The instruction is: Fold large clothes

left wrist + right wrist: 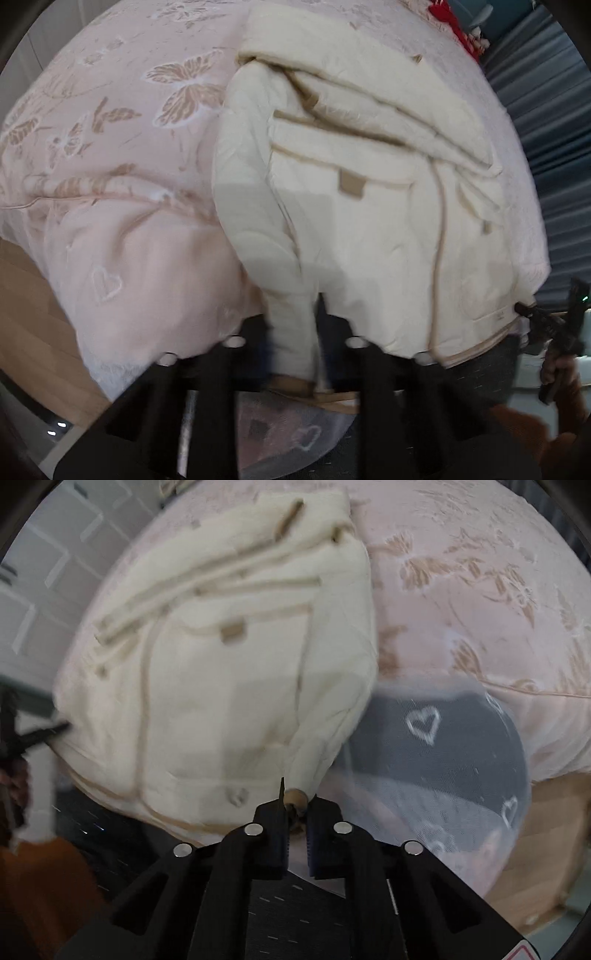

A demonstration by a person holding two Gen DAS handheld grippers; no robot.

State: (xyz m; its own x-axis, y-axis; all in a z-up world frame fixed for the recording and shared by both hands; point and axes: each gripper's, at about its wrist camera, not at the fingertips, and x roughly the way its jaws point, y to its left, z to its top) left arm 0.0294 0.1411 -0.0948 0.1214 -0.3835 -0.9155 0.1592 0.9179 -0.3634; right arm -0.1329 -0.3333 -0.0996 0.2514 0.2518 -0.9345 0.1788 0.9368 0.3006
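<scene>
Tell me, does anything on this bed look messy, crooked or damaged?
Nothing looks spilled or torn. The cream jacket is the untidy thing: its collar end is bunched in crooked folds, and its hem reaches past the edge of the pink bedspread instead of lying flat.

Each matte black plastic two-finger gripper is built the same. The left gripper (295,354) has angular black linkage arms fanning toward the camera, each jointed with a round silver pin; four such pins show in a shallow arc. The right gripper (297,812) repeats this, with four shiny silver pins (253,829) and dark blue-black finger pads (317,834) with ribbed inner faces. A red-edged white sticker (524,952) sits at its lower right corner. The person wears a fuzzy rust-orange knitted sleeve (532,428), also visible in the right wrist view.
</scene>
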